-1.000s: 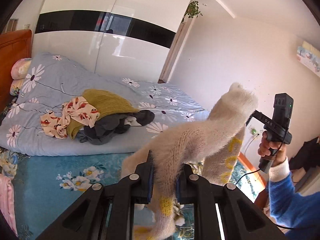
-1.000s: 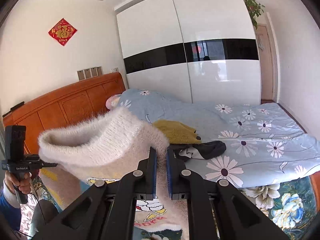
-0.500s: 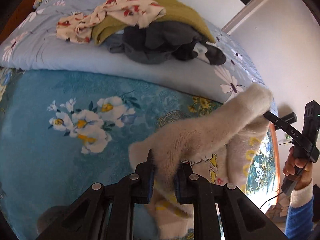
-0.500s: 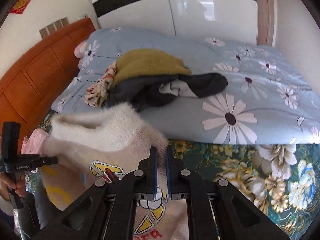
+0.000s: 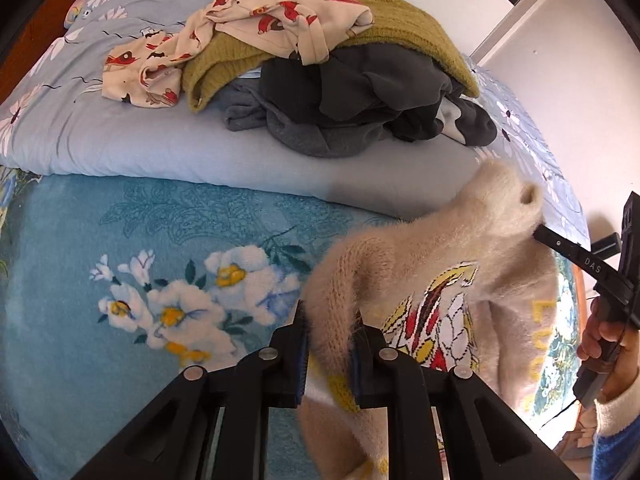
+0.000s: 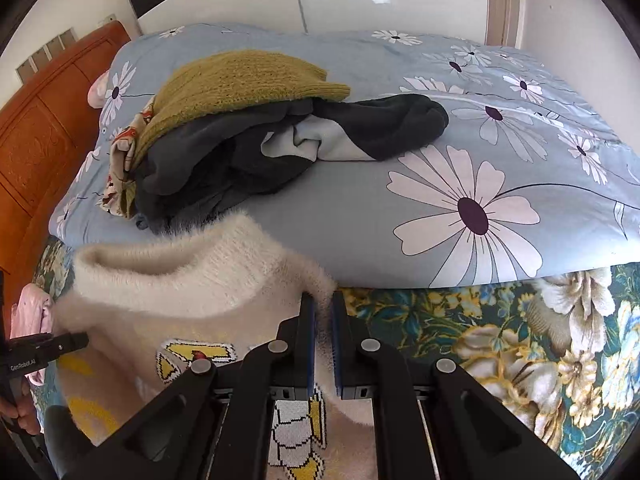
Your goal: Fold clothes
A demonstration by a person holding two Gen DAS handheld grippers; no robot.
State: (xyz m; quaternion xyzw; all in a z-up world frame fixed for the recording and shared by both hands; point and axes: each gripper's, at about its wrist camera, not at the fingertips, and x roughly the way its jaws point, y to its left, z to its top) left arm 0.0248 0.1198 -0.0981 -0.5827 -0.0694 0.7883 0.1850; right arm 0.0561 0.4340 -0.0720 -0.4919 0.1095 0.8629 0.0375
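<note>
A fluffy cream sweater (image 5: 432, 264) with a yellow, red and white cartoon print hangs between my two grippers over the bed. My left gripper (image 5: 329, 320) is shut on one shoulder of it. My right gripper (image 6: 323, 308) is shut on the other shoulder, beside the neck opening (image 6: 168, 264). The sweater (image 6: 192, 320) droops below both grippers, its lower part hidden. The right gripper shows in the left wrist view (image 5: 576, 256), and the left one in the right wrist view (image 6: 44, 350).
A pile of clothes lies on the light blue daisy duvet (image 6: 480, 184): an olive knit (image 5: 384, 20), a cream red-print garment (image 5: 256, 12), dark grey clothes (image 5: 360, 96). A blue floral blanket (image 5: 120, 280) covers the near bed. An orange wooden headboard (image 6: 36, 136) is left.
Both grippers have swung down from facing the room to facing the bed, carrying the sweater lower and closer to the blanket. Both keep their grip.
</note>
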